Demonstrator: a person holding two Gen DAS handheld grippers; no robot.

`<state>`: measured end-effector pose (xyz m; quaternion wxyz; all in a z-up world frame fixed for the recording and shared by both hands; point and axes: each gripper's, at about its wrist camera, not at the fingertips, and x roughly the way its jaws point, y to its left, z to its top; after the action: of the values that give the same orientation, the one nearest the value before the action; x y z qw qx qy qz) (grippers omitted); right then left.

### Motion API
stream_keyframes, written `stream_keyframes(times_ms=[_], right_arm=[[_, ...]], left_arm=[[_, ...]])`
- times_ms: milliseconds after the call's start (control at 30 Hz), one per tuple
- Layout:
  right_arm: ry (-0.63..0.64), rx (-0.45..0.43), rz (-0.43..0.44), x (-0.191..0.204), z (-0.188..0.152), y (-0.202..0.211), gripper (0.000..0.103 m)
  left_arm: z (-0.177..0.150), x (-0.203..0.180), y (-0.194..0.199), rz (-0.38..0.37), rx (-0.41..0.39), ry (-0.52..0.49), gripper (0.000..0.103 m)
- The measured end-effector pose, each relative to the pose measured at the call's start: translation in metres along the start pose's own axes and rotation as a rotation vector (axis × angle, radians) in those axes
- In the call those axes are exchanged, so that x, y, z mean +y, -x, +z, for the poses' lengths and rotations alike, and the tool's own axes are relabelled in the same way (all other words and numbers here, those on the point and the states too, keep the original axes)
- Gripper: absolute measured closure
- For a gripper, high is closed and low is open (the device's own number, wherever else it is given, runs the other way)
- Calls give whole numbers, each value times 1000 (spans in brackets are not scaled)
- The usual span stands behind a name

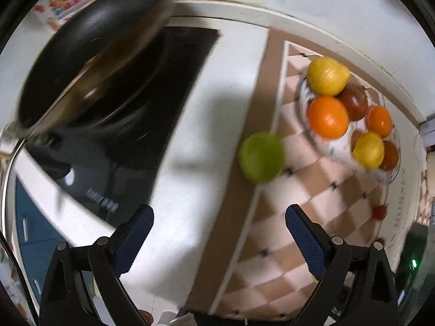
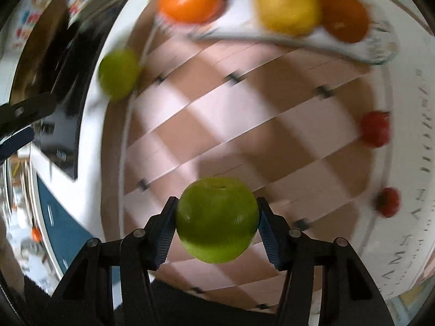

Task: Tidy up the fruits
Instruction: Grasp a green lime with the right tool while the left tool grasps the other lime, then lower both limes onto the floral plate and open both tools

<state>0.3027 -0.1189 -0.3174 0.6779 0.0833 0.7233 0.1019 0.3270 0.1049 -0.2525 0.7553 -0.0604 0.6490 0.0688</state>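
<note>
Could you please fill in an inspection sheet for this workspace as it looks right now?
Surface: white counter with a checked pink and white mat laid on it.
Job's things: plate on the mat holds lemons, oranges and dark red fruit; one green fruit lies loose at the mat's edge; a second green apple sits between the right tool's pads.
Clutter: dark frying pan over a black hob; two small red fruits near the mat's far border.
Grippers: left tool open and empty; right tool closed on the green apple.
Cables: nothing seen.
Surroundings: colourful printed packaging beyond the pan, blurred.
</note>
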Motion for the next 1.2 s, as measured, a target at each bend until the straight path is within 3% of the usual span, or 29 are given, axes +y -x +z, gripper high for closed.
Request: stream_keyframes(times_ms=[167,333,400,467,533,667,867,1067,1200], right_arm=[[-83,-28,-12,-33,22,6,44],[-112,-26,-4,-42,27,3,44],[-115,-19,-3,-40,28,1,44],[-116,-15,0,-39,28,-1,44],[-114,-21,-2,-40,31,0,44],[-130,-17,16,-44,32,-5,44],[-113,-24,8,-35,31,-8,44],[-84,-51,-16,-27,27,-6,44],[-119,-95,29,-36,26,13,44]], left_arm=[[43,-18,-46,-87,138,13,4],[62,-23,-75,-79,183,-5,6],[65,-26,-82,-79,185,-23,16],[64,-29,-87,-81,190,-45,38],[65,-30,-92,-125,204,-52,51],[62,-36,-88,-101,170,-83,51],[37,-51,-71,-124,140,-155,51],[17,-59,-76,-115,153,-160,51],[20,-71,-57,-136,113,-186,51]])
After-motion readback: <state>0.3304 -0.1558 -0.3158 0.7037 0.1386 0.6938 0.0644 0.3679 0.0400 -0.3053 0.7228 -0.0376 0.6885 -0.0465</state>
